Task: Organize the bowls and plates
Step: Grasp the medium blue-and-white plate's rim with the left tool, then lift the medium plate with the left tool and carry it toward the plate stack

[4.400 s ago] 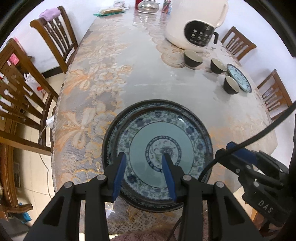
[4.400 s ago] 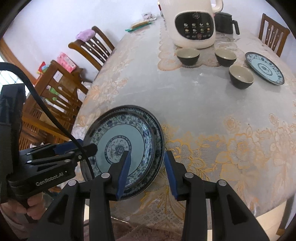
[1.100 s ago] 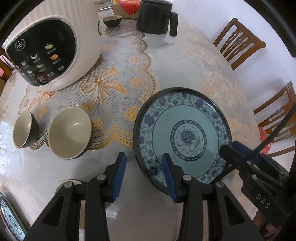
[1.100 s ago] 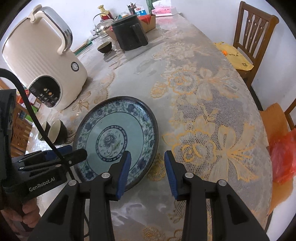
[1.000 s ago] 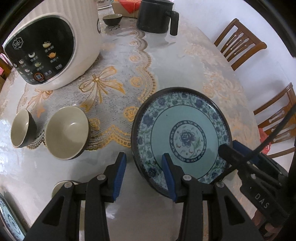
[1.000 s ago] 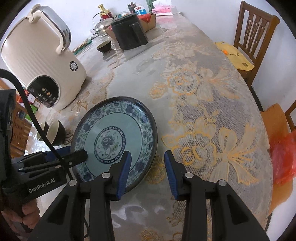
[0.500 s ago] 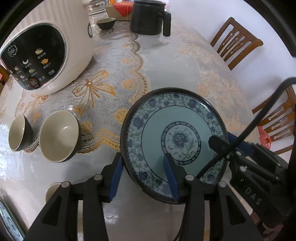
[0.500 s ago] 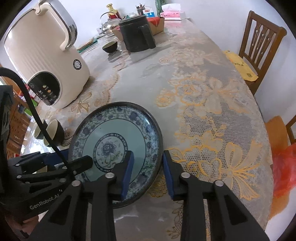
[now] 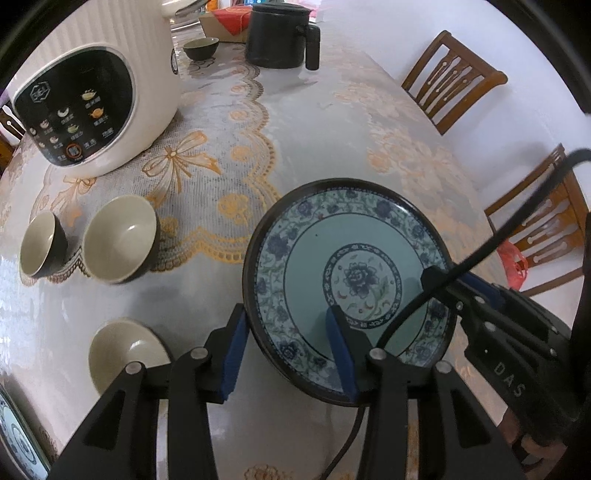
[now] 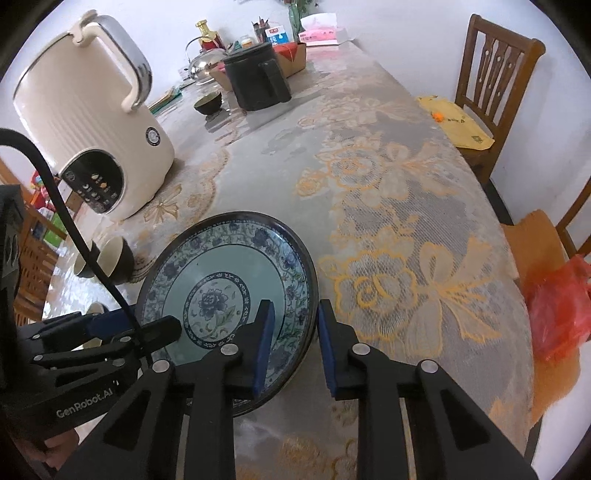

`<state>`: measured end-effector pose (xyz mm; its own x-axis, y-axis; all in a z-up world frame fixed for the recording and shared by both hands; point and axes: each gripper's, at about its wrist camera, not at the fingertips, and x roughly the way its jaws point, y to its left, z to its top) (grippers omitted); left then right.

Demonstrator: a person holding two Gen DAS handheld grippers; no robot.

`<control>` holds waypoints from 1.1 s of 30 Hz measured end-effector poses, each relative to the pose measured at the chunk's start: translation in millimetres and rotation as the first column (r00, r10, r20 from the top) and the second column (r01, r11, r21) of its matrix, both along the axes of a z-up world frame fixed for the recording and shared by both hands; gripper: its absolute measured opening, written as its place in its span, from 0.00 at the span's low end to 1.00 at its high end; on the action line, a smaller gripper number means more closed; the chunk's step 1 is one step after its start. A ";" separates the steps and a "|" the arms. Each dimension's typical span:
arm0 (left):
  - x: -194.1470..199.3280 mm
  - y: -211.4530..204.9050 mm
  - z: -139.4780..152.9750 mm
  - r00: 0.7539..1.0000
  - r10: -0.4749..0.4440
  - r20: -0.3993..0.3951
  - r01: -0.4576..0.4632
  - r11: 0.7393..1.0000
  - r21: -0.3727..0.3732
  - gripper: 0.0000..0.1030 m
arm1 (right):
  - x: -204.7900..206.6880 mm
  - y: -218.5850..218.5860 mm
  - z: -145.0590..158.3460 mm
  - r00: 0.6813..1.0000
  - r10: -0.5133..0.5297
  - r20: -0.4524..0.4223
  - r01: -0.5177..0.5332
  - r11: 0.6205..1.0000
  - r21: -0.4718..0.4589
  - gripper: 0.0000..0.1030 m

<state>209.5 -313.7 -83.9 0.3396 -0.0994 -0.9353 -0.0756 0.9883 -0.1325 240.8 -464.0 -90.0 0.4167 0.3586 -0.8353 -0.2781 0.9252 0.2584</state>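
A blue-and-white floral plate with a dark rim lies near the table's edge. My left gripper is shut on its left rim, one pad outside and one on the patterned inside. My right gripper straddles the opposite rim of the plate. Its jaws are closing and the rim fills the gap between the pads. Each gripper shows in the other's view: the right gripper and the left gripper. Three cream-lined dark bowls stand left of the plate.
A cream cooker and a black pot stand farther back, with a small bowl between them. A second patterned plate peeks in at bottom left. Wooden chairs and a red bag line the right side.
Both grippers have slid in over the plate's opposite rims, which now sit between their pads. The right jaws have narrowed. Several seconds ago I faced another part of the table.
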 end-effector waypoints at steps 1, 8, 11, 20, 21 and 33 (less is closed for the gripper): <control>-3.3 0.6 1.1 1.000 -0.003 -0.001 0.003 1.000 -0.003 0.44 | -3.7 -0.3 1.4 1.000 -0.003 0.002 0.003 1.000 0.002 0.25; -26.9 5.7 14.0 1.000 -0.023 0.017 0.023 1.000 -0.003 0.44 | -32.0 -0.4 15.0 1.000 -0.027 0.005 0.027 0.999 0.021 0.25; -36.5 9.1 21.0 0.999 -0.029 0.029 0.029 1.000 0.001 0.44 | -42.5 1.9 22.0 0.999 -0.037 0.009 0.037 0.999 0.030 0.25; -63.6 27.0 38.9 0.998 -0.019 0.063 0.020 1.000 -0.011 0.44 | -69.6 16.0 41.4 0.999 -0.041 0.029 0.040 0.999 0.036 0.25; -67.6 29.8 40.6 0.998 -0.020 0.066 0.021 1.000 -0.012 0.44 | -72.1 17.5 42.5 0.999 -0.041 0.030 0.040 0.999 0.036 0.25; -109.3 70.8 56.9 0.997 0.022 0.075 -0.021 1.000 -0.011 0.44 | -110.0 56.3 57.4 0.999 -0.011 0.044 0.010 0.999 0.032 0.25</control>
<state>100.2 -242.8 -27.1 0.4108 -0.1012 -0.9061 -0.0860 0.9851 -0.1490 130.7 -407.7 -32.7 0.4566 0.3803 -0.8043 -0.2801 0.9195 0.2757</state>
